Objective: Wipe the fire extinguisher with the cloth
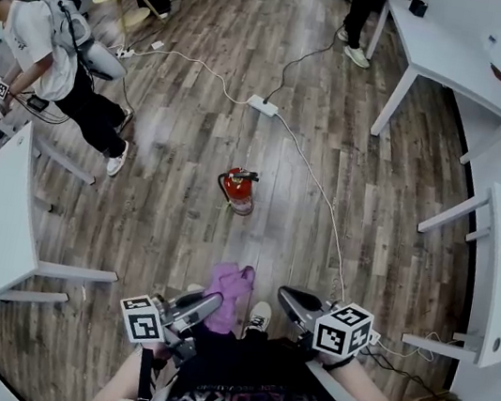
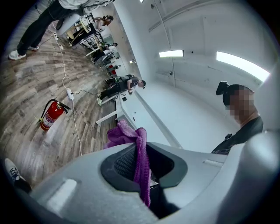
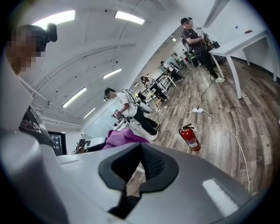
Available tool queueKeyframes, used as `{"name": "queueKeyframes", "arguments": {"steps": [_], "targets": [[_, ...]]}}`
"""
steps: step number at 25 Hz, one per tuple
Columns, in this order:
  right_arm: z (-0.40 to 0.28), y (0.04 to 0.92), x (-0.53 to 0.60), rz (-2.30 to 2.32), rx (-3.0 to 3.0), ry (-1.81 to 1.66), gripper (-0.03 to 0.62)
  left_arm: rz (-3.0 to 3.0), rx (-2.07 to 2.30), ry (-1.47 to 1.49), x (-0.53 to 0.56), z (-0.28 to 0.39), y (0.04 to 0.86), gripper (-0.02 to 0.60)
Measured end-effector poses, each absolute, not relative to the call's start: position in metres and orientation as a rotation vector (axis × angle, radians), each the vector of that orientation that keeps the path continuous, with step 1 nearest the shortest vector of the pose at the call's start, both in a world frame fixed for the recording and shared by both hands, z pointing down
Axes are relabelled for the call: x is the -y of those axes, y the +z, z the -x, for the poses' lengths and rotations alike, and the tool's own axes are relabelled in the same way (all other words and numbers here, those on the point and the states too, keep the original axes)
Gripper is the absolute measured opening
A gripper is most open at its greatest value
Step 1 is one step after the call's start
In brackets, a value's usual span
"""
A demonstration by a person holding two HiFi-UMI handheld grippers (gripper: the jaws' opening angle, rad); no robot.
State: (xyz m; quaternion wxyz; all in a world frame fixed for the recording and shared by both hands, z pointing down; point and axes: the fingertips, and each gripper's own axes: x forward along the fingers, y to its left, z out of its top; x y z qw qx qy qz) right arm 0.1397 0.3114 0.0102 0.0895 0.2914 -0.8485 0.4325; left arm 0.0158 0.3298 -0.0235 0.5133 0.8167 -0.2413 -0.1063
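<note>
your left gripper (image 2: 141, 163) has its fingers clamped on the purple cloth (image 2: 127, 133). the cloth bunches out past the tips and hangs down between the pads. your right gripper (image 3: 141, 164) has its fingers pressed together with nothing between them. the red fire extinguisher (image 1: 239, 189) stands on the wood floor (image 1: 195, 133), well ahead of both grippers and touching neither, near a white cable (image 1: 321, 189).

Left tongs (image 2: 139, 162) pinch cloth (image 2: 126, 134), right tongs (image 3: 139, 168) closed empty.

Purple cloth (image 2: 131, 140), red fire extinguisher (image 1: 239, 189), grey-brown wood floor (image 1: 207, 121).
</note>
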Motion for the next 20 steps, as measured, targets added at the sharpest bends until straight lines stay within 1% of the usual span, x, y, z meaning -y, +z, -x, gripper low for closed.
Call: {"name": "queueKeyframes", "arguments": {"steps": [9,20], "targets": [[-0.133,-0.005,-0.295,-0.838,2.584,1.27,0.005,-2.011,0.637,-0.237,-0.317,0.0,-0.045,0.048],[-0.132,0.003,-0.269,-0.936,2.537,1.274,0.005,-1.984,0.617,-0.259,-0.28,0.024,-0.03,0.048]]}}
